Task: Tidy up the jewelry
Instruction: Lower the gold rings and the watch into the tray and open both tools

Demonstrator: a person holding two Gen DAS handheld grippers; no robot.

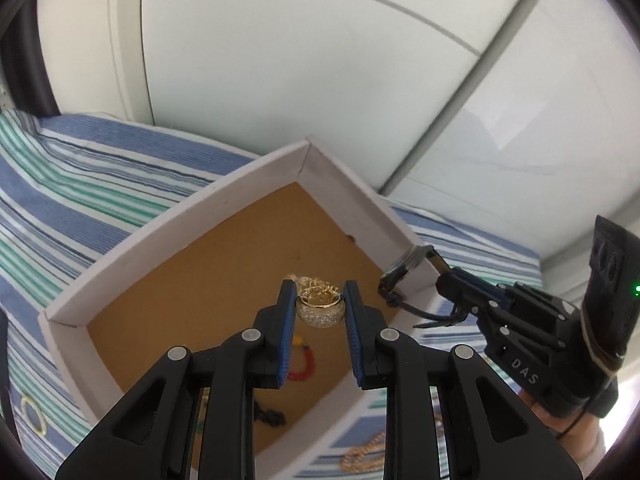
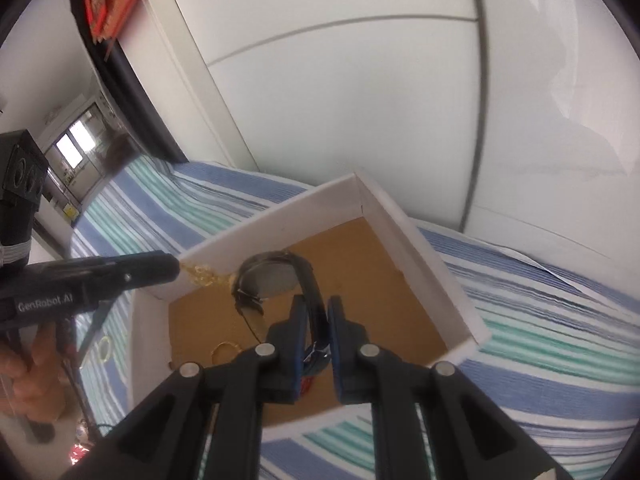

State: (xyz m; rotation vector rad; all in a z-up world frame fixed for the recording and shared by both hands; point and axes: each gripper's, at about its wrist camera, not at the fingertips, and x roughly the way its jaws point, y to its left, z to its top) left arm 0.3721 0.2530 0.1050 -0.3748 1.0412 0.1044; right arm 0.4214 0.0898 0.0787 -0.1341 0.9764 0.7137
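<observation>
Left gripper (image 1: 319,306) clamps gold ring (image 1: 320,312) between blue pads, above white box (image 1: 160,236) with brown floor. Right gripper (image 2: 318,320) pinches black watch (image 2: 276,276) by strap over same box. Red bead piece (image 1: 305,364) lies inside. Box on striped cloth (image 1: 72,184).

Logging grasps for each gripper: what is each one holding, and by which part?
Left gripper: gold pavé ring, clamped across its band. Right gripper: black watch, held by its strap.
</observation>
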